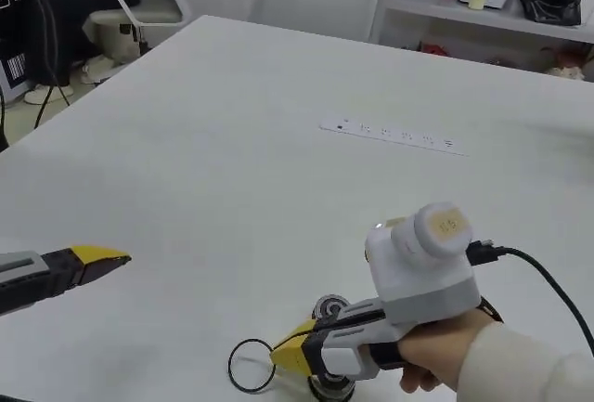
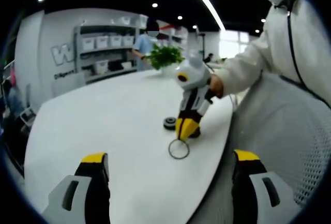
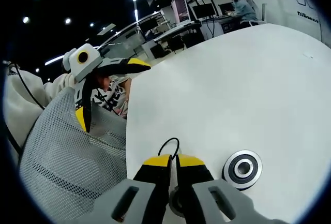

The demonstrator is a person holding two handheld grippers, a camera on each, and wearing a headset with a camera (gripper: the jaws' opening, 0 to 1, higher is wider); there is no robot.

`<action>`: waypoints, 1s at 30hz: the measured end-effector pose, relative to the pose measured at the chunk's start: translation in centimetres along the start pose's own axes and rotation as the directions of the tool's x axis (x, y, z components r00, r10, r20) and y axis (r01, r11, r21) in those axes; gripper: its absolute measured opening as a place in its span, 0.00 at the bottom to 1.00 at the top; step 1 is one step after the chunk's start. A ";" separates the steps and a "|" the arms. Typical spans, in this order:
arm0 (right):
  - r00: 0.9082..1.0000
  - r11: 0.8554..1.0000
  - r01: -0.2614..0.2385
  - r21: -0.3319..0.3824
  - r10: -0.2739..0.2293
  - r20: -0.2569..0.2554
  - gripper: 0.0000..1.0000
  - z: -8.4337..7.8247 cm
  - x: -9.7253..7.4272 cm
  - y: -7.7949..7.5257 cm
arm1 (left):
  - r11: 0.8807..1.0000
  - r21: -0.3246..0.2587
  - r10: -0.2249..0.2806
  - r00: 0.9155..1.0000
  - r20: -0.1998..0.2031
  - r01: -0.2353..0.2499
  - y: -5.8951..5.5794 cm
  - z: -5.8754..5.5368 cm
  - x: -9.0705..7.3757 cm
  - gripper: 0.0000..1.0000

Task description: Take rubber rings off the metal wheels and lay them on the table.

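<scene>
We see the white table (image 1: pixel 232 142) lying bare from the bottom of the head view up to its far edge at upper left, with a power strip (image 1: pixel 394 135) right of centre. At bottom centre the right tool (image 1: pixel 283 351) points left, jaws together on the rim of the rubber ring (image 1: pixel 231 365), which lies flat, opening upward. A metal wheel (image 1: pixel 329 308) sits just above. The left tool (image 1: pixel 111 257), jaws apart, hangs at far left.

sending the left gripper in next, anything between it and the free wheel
Nothing visible: bare table runs from the left gripper to the wheel. The right gripper, shut on the ring, sits close beside it.
</scene>
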State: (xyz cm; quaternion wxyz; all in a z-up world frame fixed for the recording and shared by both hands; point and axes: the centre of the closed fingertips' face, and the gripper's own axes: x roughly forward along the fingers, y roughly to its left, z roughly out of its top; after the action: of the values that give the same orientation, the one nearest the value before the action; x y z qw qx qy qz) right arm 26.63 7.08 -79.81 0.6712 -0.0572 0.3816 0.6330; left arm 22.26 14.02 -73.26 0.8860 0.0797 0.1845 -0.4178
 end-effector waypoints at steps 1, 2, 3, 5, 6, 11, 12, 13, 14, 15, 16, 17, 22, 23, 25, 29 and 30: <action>1.000 1.000 0.002 0.000 -0.002 0.001 0.01 0.0 0.0 -0.1 | 1.000 0.000 0.000 1.000 -0.001 0.000 0.0 0.0 0.0 1.00; 1.000 1.000 0.003 0.000 -0.003 0.001 0.02 0.0 0.0 -0.1 | 1.000 0.000 0.000 1.000 0.000 0.000 0.0 0.0 0.0 1.00; 1.000 1.000 0.004 0.000 -0.004 0.000 0.01 0.0 -0.1 -0.2 | 1.000 0.001 0.000 1.000 -0.001 0.000 0.0 0.0 0.0 1.00; 1.000 1.000 0.006 -0.002 -0.006 0.003 0.01 0.1 -0.2 -0.2 | 1.000 0.003 0.001 1.000 -0.001 -0.001 0.1 0.0 -0.1 1.00; 1.000 1.000 0.007 -0.001 -0.007 0.004 0.01 0.1 -0.3 -0.2 | 1.000 0.003 0.002 1.000 0.000 -0.002 0.1 0.0 -0.1 1.00; 1.000 1.000 0.014 -0.004 -0.014 0.012 0.01 0.3 -0.7 -0.4 | 1.000 0.004 0.002 1.000 -0.002 -0.002 0.1 0.1 0.0 1.00; 1.000 1.000 0.016 -0.004 -0.015 0.014 0.02 0.4 -0.8 -0.4 | 1.000 0.004 0.001 1.000 -0.001 -0.001 0.0 0.1 0.0 1.00; 1.000 1.000 0.017 -0.006 -0.017 0.016 0.02 0.5 -1.0 -0.3 | 1.000 0.004 0.001 1.000 -0.001 -0.001 0.0 0.1 0.0 1.00; 1.000 1.000 0.019 -0.007 -0.019 0.019 0.02 0.5 -1.2 -0.3 | 1.000 0.004 0.000 1.000 -0.001 0.000 0.0 0.1 0.0 1.00; 1.000 1.000 0.023 -0.009 -0.023 0.021 0.02 0.6 -1.4 -0.3 | 1.000 0.001 -0.001 1.000 0.000 0.001 0.0 0.2 0.0 1.00; 0.999 1.000 0.027 -0.011 -0.026 0.021 0.02 0.6 -1.5 -0.3 | 1.000 -0.002 -0.002 1.000 0.001 0.002 0.0 0.2 0.0 1.00; 0.999 0.999 0.033 -0.023 -0.032 0.022 0.03 0.7 -1.8 -0.3 | 1.000 -0.004 -0.002 1.000 0.001 0.002 0.0 0.2 0.0 1.00; 0.998 0.998 0.039 -0.041 -0.037 0.043 0.03 1.2 -2.8 0.0 | 1.000 0.002 -0.009 1.000 0.002 0.009 0.0 0.4 0.1 1.00; 0.998 0.998 0.040 -0.040 -0.038 0.049 0.04 1.4 -3.0 0.1 | 1.000 0.003 -0.010 1.000 0.002 0.010 0.0 0.4 0.2 1.00; 0.997 0.998 0.046 -0.041 -0.043 0.061 0.04 1.6 -3.6 0.0 | 1.000 0.004 -0.012 1.000 0.004 0.012 0.0 0.5 0.2 1.00; 0.995 0.997 0.060 -0.046 -0.056 0.083 0.05 2.1 -4.8 0.0 | 1.000 0.011 -0.016 1.000 0.006 0.016 0.1 0.8 0.3 1.00; 0.995 0.997 0.063 -0.046 -0.058 0.087 0.05 2.2 -5.0 0.0 | 1.000 0.011 -0.017 1.000 0.008 0.017 0.1 0.9 0.3 1.00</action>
State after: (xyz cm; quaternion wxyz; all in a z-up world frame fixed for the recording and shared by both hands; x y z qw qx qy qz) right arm 28.11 4.25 -75.32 0.7041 -0.0578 0.3353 0.6232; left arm 22.76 13.60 -72.55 0.8828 0.0813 0.1792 -0.4265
